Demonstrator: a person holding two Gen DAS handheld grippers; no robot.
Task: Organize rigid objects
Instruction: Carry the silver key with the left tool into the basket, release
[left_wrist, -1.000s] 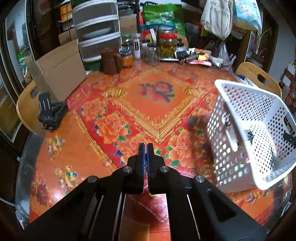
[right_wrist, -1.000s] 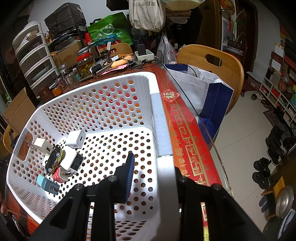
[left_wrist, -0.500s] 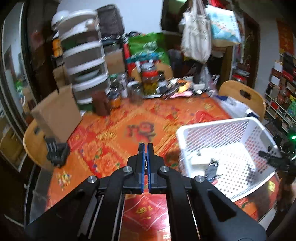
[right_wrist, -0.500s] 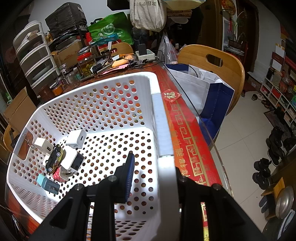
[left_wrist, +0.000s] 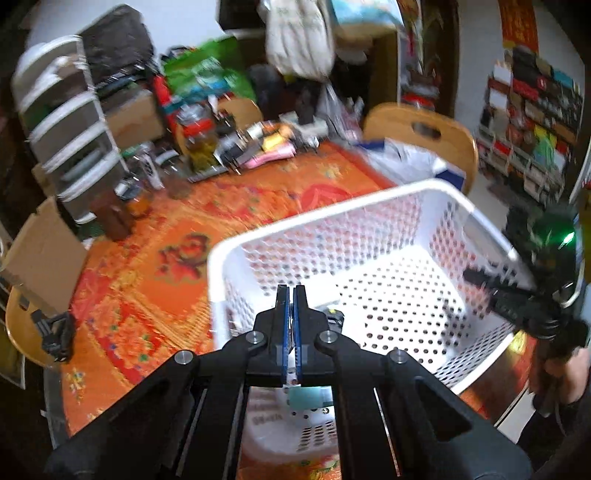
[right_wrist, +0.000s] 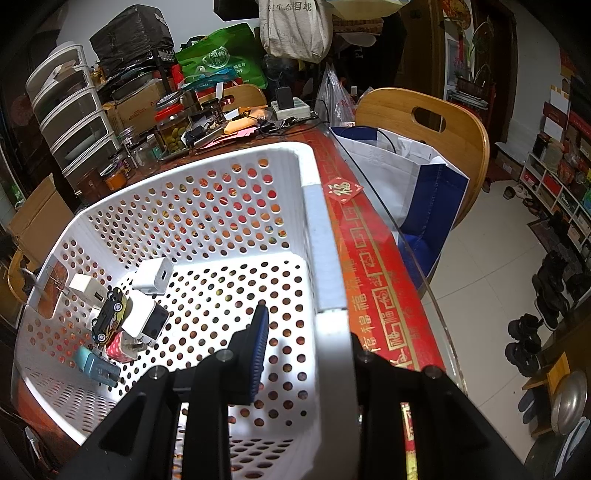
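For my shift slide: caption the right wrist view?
Right gripper clamps the white basket rim; chargers and toy car lie inside.

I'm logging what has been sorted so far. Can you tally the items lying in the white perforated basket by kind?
White plug-in chargers: 3
Dark toy car with yellow trim: 1
Small pink patterned item: 1
Light blue rectangular item: 1
Total: 6

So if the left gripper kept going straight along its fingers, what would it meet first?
Probably the small items in the basket: its shut left gripper points down over the near rim, though blur leaves depth unclear.
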